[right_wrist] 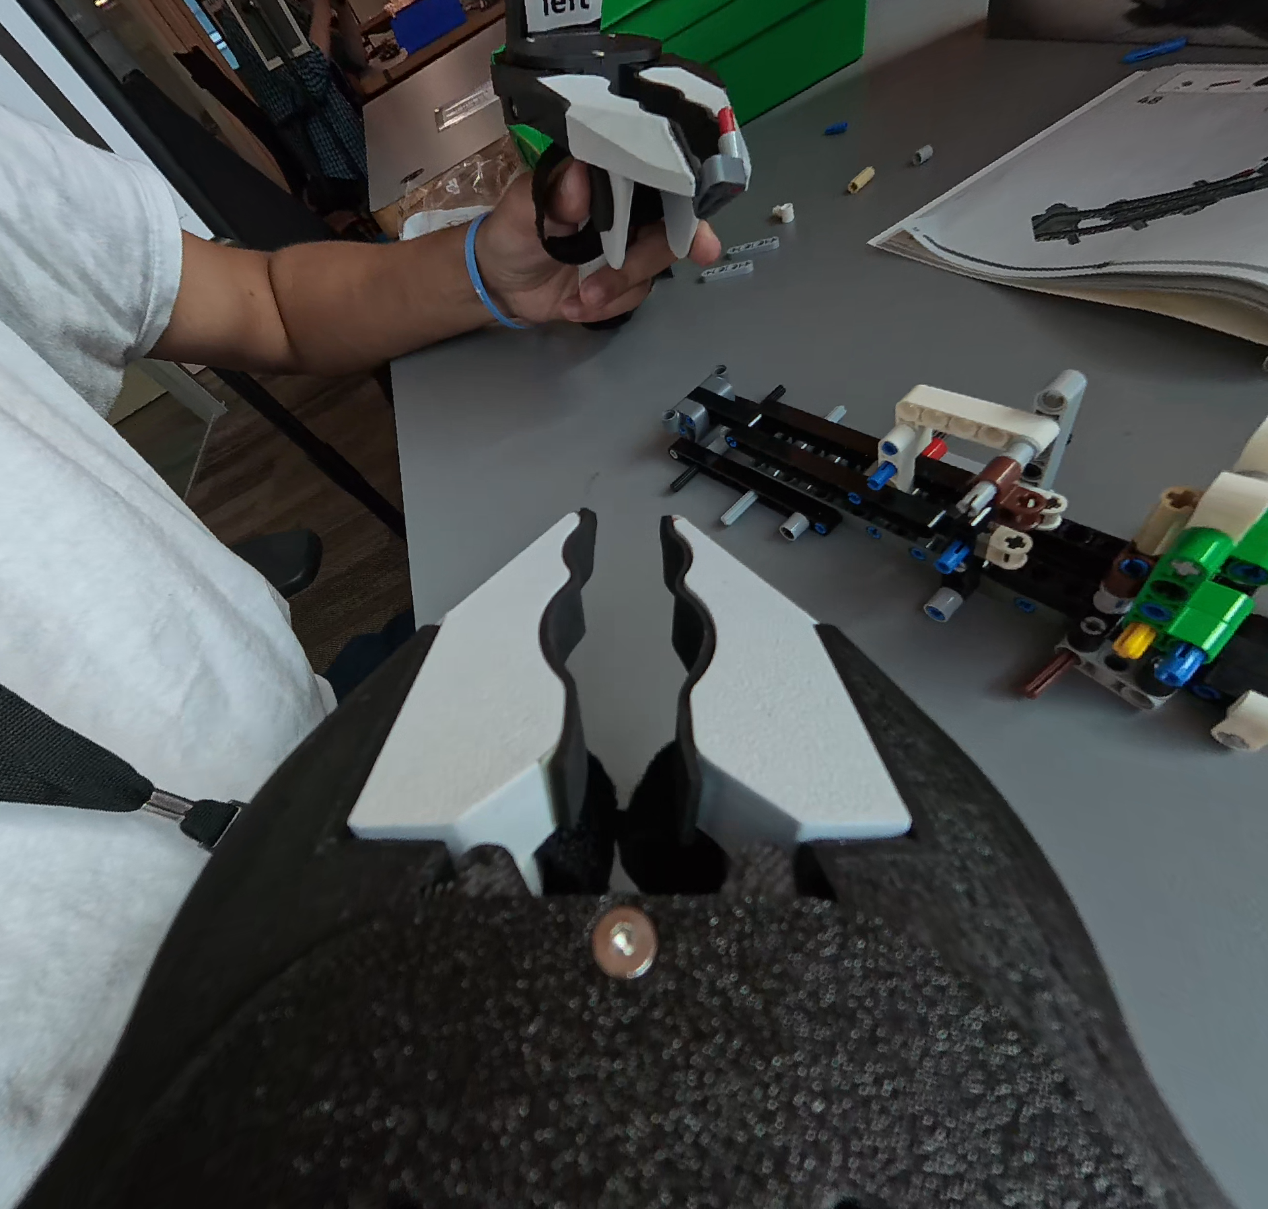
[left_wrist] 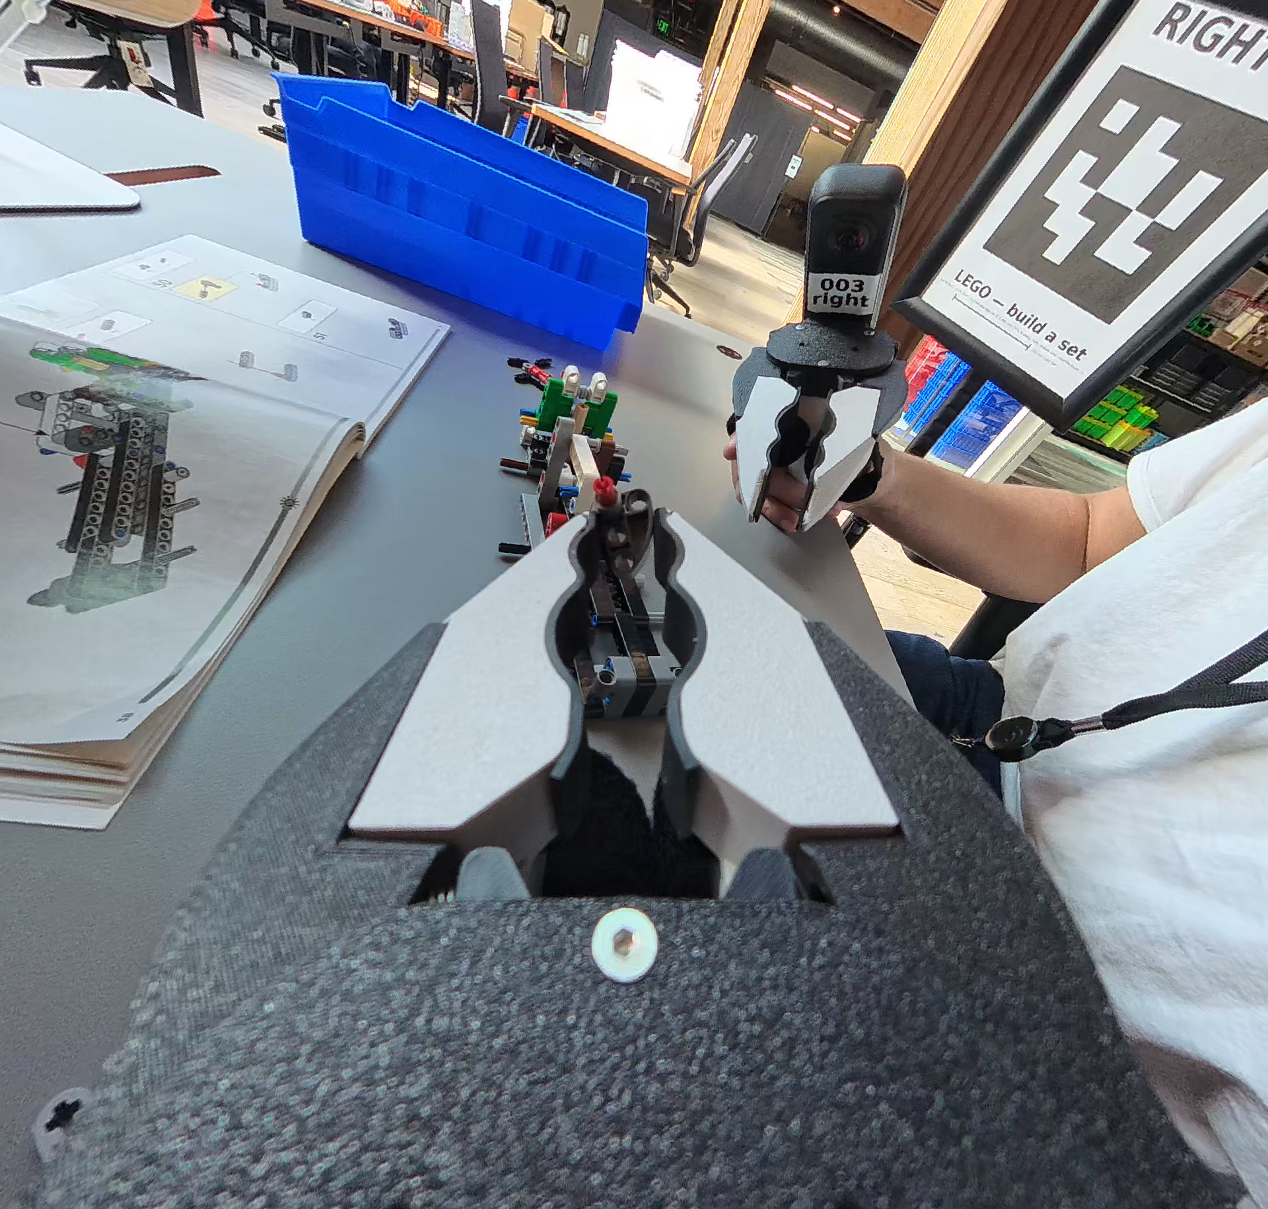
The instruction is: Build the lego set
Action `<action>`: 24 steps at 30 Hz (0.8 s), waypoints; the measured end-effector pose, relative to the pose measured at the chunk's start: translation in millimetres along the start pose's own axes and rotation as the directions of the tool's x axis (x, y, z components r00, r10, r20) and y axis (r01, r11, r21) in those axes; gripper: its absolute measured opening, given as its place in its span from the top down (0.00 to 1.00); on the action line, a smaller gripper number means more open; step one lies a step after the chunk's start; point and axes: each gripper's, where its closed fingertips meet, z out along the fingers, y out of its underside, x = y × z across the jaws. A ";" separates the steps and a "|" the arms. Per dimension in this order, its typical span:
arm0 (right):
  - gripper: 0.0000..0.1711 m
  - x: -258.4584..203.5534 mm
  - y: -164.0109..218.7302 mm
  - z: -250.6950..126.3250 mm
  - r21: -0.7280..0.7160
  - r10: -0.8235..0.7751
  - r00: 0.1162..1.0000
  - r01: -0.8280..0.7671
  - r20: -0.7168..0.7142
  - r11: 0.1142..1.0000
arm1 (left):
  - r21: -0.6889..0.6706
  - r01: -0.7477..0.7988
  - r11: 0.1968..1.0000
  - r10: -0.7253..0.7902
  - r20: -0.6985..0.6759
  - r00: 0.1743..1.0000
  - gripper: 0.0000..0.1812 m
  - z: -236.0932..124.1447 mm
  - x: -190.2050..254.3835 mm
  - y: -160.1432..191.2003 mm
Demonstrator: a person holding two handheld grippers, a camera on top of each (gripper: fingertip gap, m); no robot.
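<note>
The part-built lego model (right_wrist: 892, 483), long black beams with white, brown and green parts, lies on the grey table (right_wrist: 549, 435). In the left wrist view it runs away from me (left_wrist: 569, 435). My left gripper (left_wrist: 624, 516) hovers above the model's near end, shut on a small grey piece with a red pin (left_wrist: 635, 507). The gripper also shows in the right wrist view (right_wrist: 713, 167), held up off the table. My right gripper (right_wrist: 628, 524) is slightly open and empty, low over the table's near edge, left of the model. It also shows in the left wrist view (left_wrist: 782, 520).
An open instruction book (left_wrist: 171, 455) lies left of the model. A blue bin (left_wrist: 466, 215) stands behind the book, a green bin (right_wrist: 741, 9) at the far side. Loose small pieces (right_wrist: 751, 246) lie near the left hand. A framed sign (left_wrist: 1111, 181) stands at the right. The tips of one gripper are about 12 cm away from the tips of the other.
</note>
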 end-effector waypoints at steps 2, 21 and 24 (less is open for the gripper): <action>0.89 -0.4 0.0 0.0 0.000 0.005 1.000 -0.005 0.007 1.000 | -0.001 0.003 1.000 -0.003 -0.005 1.000 0.93 0.1 0.3 0.3; 0.84 -33.0 -51.5 -8.7 0.326 -0.373 0.926 0.371 -0.059 0.870 | 0.071 0.328 0.942 -0.223 -0.598 0.770 0.93 -9.7 82.6 -28.6; 0.84 -39.9 -51.0 5.3 0.207 -0.498 0.863 0.505 -0.090 0.838 | 0.078 0.376 0.923 -0.240 -0.649 0.722 0.93 -7.7 92.2 -33.6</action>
